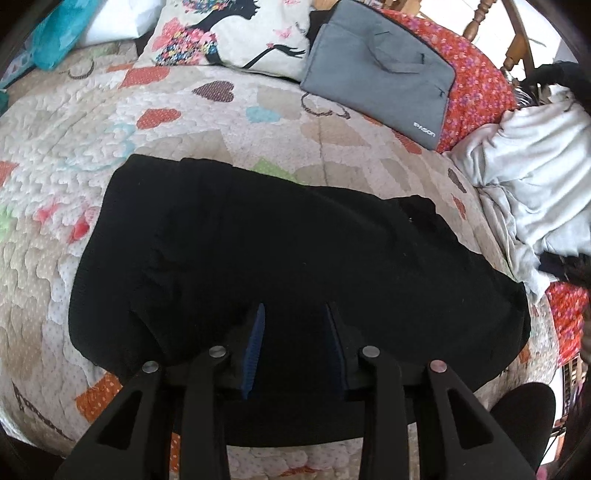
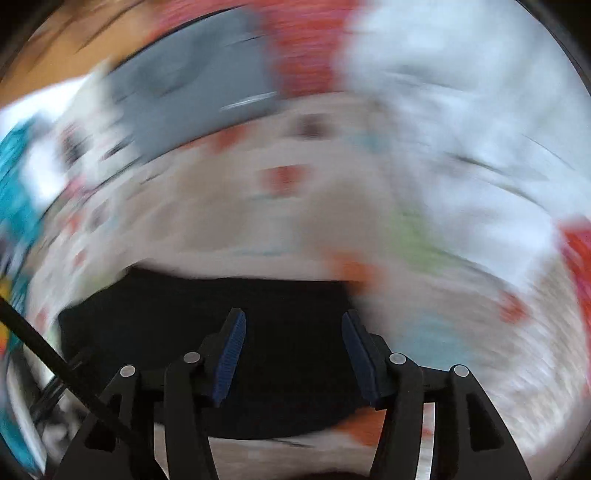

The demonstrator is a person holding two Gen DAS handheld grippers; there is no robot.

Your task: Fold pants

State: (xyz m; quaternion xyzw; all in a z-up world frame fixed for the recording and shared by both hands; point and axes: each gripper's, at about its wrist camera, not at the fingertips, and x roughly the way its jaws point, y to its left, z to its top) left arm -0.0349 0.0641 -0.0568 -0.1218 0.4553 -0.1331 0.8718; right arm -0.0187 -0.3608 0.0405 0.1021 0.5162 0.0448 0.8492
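Observation:
The black pants (image 1: 280,251) lie folded into a wide bundle on the heart-patterned quilt (image 1: 74,140). My left gripper (image 1: 295,321) hovers over their near edge with its blue-padded jaws apart and nothing between them. In the right wrist view, which is heavily motion-blurred, the pants (image 2: 177,317) show as a dark patch under my right gripper (image 2: 291,332), whose jaws stand wide apart and empty.
A grey laptop sleeve (image 1: 380,70) lies at the back on a red floral cover (image 1: 480,81). A printed pillow (image 1: 236,33) sits behind the quilt. A pale crumpled garment (image 1: 532,177) is heaped at the right. A teal item (image 1: 59,33) lies far left.

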